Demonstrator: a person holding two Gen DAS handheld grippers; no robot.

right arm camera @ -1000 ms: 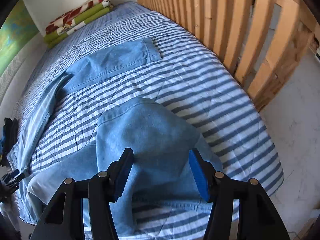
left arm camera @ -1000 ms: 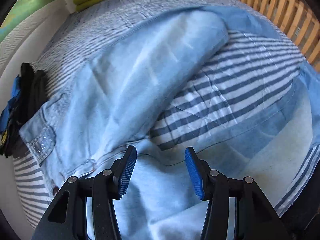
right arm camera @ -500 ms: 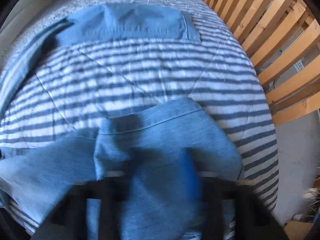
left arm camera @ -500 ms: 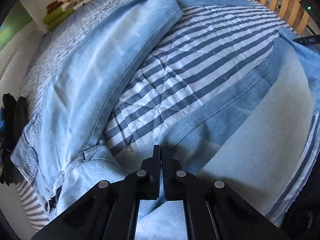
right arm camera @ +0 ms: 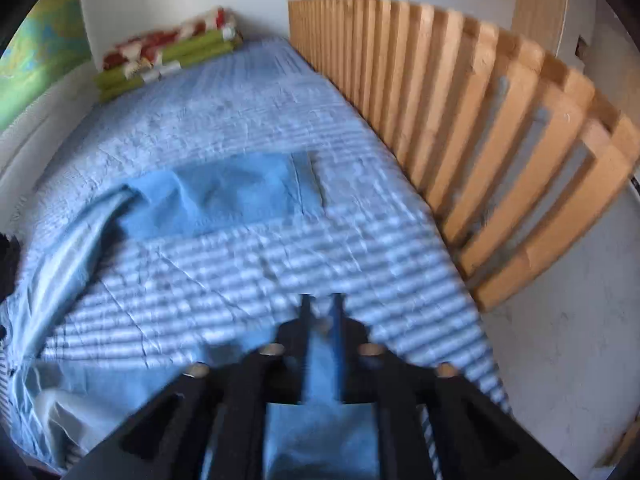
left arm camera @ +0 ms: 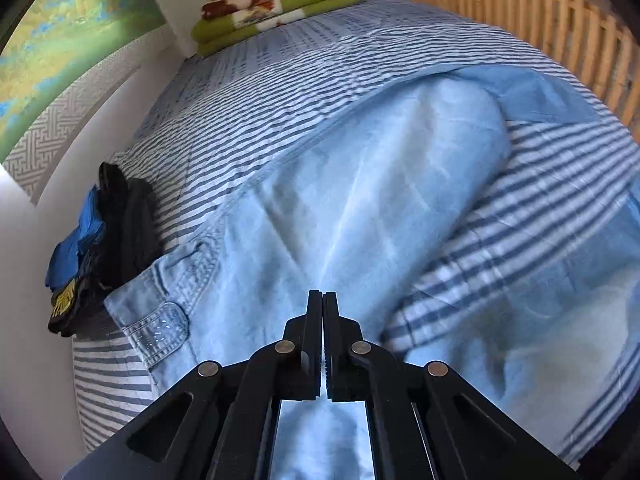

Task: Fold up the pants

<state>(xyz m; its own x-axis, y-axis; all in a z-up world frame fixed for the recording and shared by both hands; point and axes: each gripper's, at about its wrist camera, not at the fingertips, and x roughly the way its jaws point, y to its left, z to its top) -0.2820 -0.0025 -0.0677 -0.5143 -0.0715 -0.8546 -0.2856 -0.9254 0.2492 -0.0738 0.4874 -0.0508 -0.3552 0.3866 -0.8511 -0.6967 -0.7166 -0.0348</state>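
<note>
- Lower centre of the left wrist view: the black left gripper is pinched right down, its jaws meeting on a fold of the pale blue denim pants near the crotch end — cloth shows beneath the linkage.
- From that grip the pants run away up and to the right: one leg stretches its long axis from the buttoned waistband at lower left toward the darker hem at upper right, lying on the blue-and-white striped quilt. The left gripper looks the nearer to the waistband.
- At the left edge, a dark heap of black and blue clothing sits just beside the waistband; a folded green and red blanket lies at upper centre.
- Right wrist view, blurred: the black right gripper is nearly closed on a strip of the same denim — the other leg's end, by the look of it — at lower centre.
- The far leg's cuffed hem lies flat at centre frame, well apart from that gripper; the wooden slatted rail fills the right.
- Judgement: the held leg must travel up-frame to land on the flat one.
</note>
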